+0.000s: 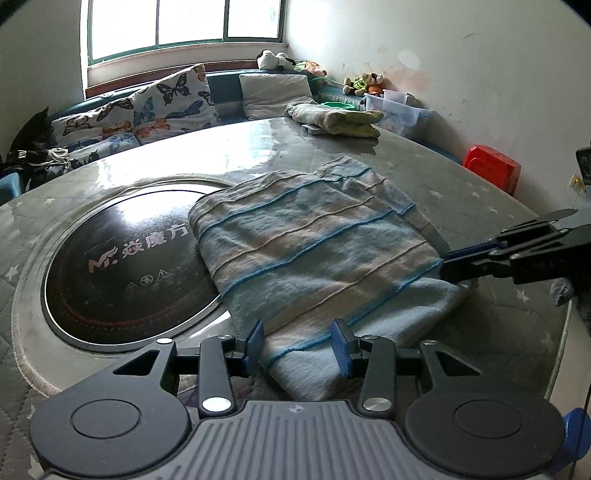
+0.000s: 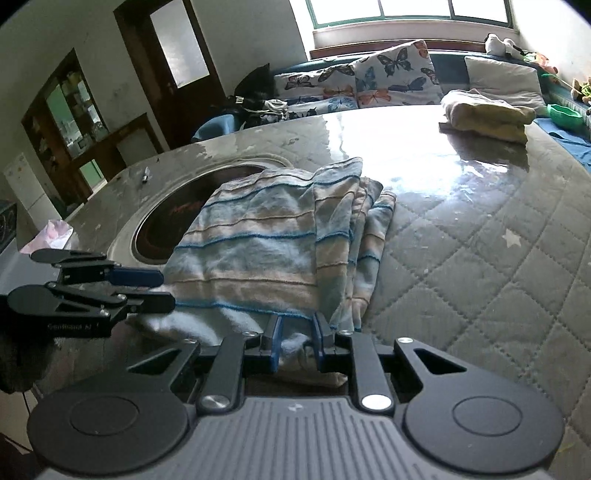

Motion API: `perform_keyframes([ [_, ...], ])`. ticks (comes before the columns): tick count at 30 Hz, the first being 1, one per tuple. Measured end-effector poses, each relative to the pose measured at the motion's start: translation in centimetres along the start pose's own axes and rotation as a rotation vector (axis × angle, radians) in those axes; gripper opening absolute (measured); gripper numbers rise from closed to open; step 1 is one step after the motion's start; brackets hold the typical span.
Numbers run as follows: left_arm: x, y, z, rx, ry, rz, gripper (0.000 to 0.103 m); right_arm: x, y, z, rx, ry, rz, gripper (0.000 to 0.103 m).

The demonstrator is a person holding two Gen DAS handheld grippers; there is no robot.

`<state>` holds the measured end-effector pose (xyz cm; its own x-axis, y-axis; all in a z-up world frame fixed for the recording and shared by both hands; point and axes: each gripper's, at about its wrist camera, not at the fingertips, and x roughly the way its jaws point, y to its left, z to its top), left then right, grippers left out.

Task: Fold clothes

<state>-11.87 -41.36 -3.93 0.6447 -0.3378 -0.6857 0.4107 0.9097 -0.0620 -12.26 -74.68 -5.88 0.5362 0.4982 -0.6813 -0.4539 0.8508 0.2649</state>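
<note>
Our striped towel (image 1: pixel 314 251) lies folded half over the round cooktop (image 1: pixel 125 258). It looks soft and limp, best taken by corners. Left gripper (image 1: pixel 299 343) straddles its near edge, unclamped; right gripper (image 2: pixel 297 341) probably pinches a fold.

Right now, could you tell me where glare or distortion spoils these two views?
Left wrist view: the window is blown out, and its glare streaks the table behind the striped cloth; fisheye bends the table edge. Right wrist view: a white glare patch covers the table beyond the cloth; corners are vignetted black.
</note>
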Motion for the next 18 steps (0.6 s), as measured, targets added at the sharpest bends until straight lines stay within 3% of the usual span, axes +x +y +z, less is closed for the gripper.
perform_keyframes([
  [7, -0.7, 1.1, 0.7, 0.004, -0.011, 0.009, 0.044, -0.6, 0.6, 1.4, -0.031, 0.008, -0.018, 0.018],
  [12, -1.2, 0.7, 2.3, 0.014, -0.066, -0.004, 0.044, -0.3, 0.4, 5.0, -0.07, -0.05, -0.042, 0.018],
  [18, 0.7, 0.2, 3.7, 0.026, -0.06, -0.003, 0.044, 2.6, -0.1, 8.8, -0.079, -0.065, -0.039, 0.018],
])
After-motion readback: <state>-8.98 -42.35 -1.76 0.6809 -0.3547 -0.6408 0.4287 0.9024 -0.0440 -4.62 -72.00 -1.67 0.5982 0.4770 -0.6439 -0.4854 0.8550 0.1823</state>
